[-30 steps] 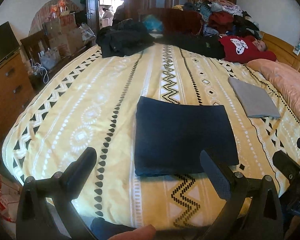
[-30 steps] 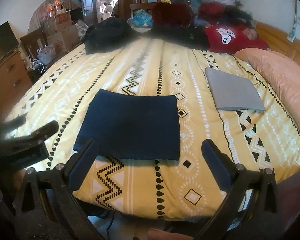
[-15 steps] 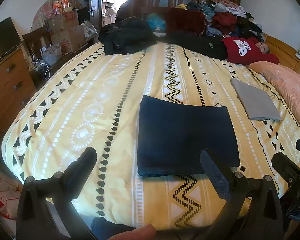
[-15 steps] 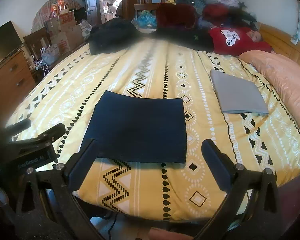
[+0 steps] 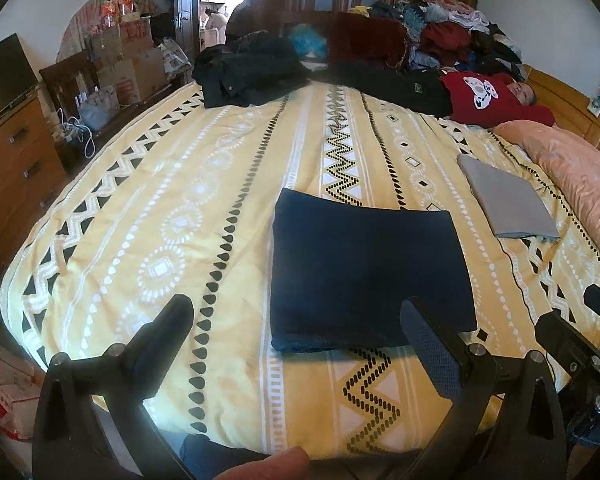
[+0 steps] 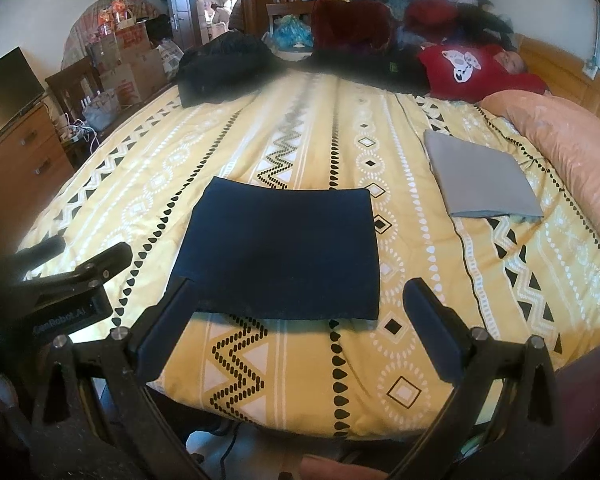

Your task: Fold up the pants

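Dark navy pants (image 5: pixel 364 276) lie folded into a flat rectangle on the yellow patterned bedspread (image 5: pixel 172 216); they also show in the right wrist view (image 6: pixel 284 252). My left gripper (image 5: pixel 300 320) is open and empty, held above the bed's near edge, just short of the pants' near left corner. My right gripper (image 6: pixel 300 300) is open and empty, just short of the pants' near edge. Neither touches the pants. Each gripper shows at the edge of the other's view.
A folded grey garment (image 6: pixel 480 180) lies to the right of the pants, beside a pink pillow (image 6: pixel 572 140). Dark clothes (image 5: pixel 244 72) and a red garment (image 5: pixel 484 96) pile up at the far end. A wooden dresser (image 5: pixel 8 160) and boxes stand on the left.
Both grippers have drawn slightly back and up from the bed, staying open. The folded pants have not moved.
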### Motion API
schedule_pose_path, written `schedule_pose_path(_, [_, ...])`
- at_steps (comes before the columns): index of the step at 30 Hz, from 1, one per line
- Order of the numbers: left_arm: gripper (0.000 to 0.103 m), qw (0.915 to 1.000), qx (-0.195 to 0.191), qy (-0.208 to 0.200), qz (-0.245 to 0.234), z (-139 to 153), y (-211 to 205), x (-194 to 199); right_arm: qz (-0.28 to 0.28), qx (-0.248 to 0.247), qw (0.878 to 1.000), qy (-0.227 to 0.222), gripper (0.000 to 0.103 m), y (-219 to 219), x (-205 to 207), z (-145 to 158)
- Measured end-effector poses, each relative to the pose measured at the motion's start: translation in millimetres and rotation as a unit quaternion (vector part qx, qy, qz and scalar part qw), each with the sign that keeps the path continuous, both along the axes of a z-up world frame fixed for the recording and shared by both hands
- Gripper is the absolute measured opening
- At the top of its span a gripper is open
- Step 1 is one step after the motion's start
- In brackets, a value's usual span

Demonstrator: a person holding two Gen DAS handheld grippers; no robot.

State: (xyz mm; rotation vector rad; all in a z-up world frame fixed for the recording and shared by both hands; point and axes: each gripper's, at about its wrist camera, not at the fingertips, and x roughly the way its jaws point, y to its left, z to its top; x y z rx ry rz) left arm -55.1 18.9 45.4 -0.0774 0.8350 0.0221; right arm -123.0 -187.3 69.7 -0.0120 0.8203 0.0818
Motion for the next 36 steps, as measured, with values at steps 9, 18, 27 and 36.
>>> schedule_pose_path(9, [0.103,1.0,-0.001,0.004,-0.004,-1,-2,0,-0.003,-0.002,1.0,-0.001,0.103,1,-1,-2])
schedule_pose_path(18, [0.103,1.0,0.005,0.002,-0.004,1,-3,3,-0.006,0.0,1.0,-0.003,0.103,-1,-1,1])
schedule_pose_path(27, [0.103,0.9999,0.012,0.003,-0.006,1,-7,5,-0.001,0.008,1.0,0.001,0.103,-2,0,1])
schedule_pose_path(36, [0.103,0.9998,0.017,0.002,-0.008,1,-6,10,0.0,0.008,1.0,0.0,0.103,-2,2,1])
